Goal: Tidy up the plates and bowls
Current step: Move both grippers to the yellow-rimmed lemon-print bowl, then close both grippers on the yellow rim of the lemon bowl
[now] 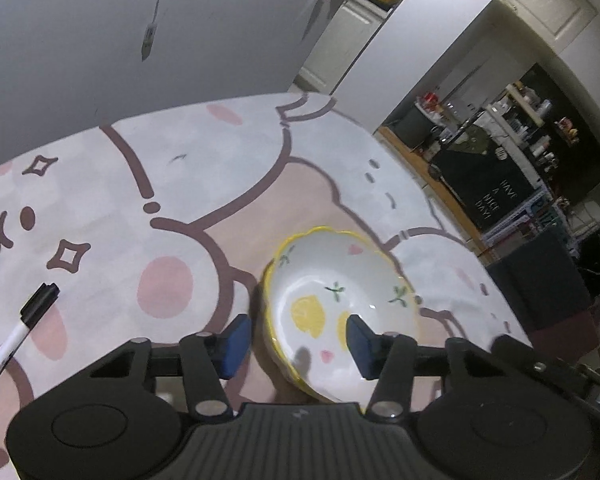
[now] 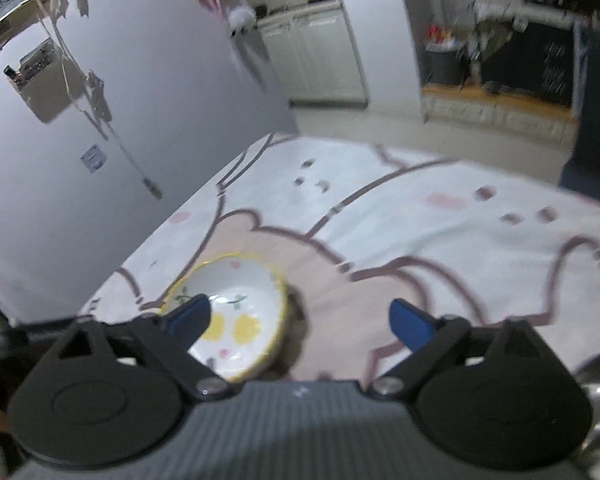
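Cartoon-printed tablecloth (image 1: 172,184) is carrying a yellow-rimmed bowl (image 1: 340,280). Left gripper (image 1: 296,336) is straddling its near rim, pads not pressing; right gripper (image 2: 300,320) is hanging unclenched, empty. Next, seemingly: clamp the rim, lift.

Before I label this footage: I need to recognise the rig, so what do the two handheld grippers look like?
Both match: the left gripper and right gripper have black linkage arms with silver pivot bolts, blue finger pads, round black side housings and a ribbed dark grey body. No sleeve or cable on them shows.
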